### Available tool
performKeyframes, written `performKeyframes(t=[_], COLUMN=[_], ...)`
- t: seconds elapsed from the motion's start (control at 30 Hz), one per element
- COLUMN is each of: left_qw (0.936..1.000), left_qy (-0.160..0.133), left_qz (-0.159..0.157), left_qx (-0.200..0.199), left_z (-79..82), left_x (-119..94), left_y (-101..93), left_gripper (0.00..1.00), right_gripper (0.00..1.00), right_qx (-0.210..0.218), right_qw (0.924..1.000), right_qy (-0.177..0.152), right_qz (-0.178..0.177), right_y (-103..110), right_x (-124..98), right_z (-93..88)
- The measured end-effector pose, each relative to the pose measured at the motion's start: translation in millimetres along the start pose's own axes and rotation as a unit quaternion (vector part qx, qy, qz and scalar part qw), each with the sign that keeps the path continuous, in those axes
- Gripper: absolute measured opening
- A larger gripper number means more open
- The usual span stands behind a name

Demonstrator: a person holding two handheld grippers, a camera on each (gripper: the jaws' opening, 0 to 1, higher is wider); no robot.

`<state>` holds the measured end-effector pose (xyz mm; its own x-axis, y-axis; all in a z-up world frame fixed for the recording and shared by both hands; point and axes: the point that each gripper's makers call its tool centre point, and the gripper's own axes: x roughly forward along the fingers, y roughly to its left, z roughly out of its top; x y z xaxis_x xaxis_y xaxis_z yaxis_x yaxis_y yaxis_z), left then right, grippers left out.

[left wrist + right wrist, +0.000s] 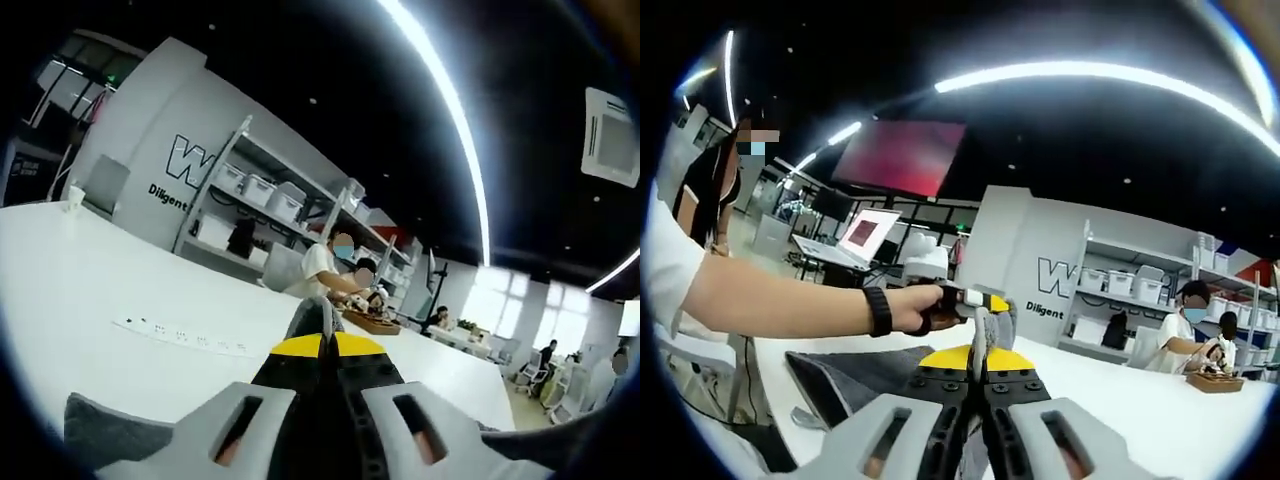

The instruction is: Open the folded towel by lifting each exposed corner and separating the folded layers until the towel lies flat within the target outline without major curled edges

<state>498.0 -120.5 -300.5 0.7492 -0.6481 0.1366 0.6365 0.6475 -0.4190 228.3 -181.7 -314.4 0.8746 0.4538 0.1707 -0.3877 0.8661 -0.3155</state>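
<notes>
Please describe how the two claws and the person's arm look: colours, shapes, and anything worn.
Each claw, left claw and right claw, has light grey jaws with slotted openings, a black body with screws, and yellow tips. The person's arm wears a black wristband and a white short sleeve.

bright ceiling light strips [450, 120] | glare | fisheye-bent edges | sharp focus

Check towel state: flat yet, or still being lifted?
Not flat. Both claws, right and left, pinch the grey towel and hold an edge raised off the white table.
</notes>
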Motion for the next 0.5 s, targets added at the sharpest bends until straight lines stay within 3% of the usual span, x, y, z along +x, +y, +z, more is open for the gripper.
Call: performKeyframes(t=[0.5], left_qw=[0.9996], left_qy=[0.005], left_qz=[-0.022], left_qx=[0.015], left_z=[-4.3], left_x=[21], left_y=[-31.7], left_gripper=[0.00], right_gripper=[0.00], right_qx=[-0.033], right_qw=[0.9991], right_qy=[0.012], right_qz=[-0.024], right_y=[-15], right_x=[-14], right_z=[-4.3])
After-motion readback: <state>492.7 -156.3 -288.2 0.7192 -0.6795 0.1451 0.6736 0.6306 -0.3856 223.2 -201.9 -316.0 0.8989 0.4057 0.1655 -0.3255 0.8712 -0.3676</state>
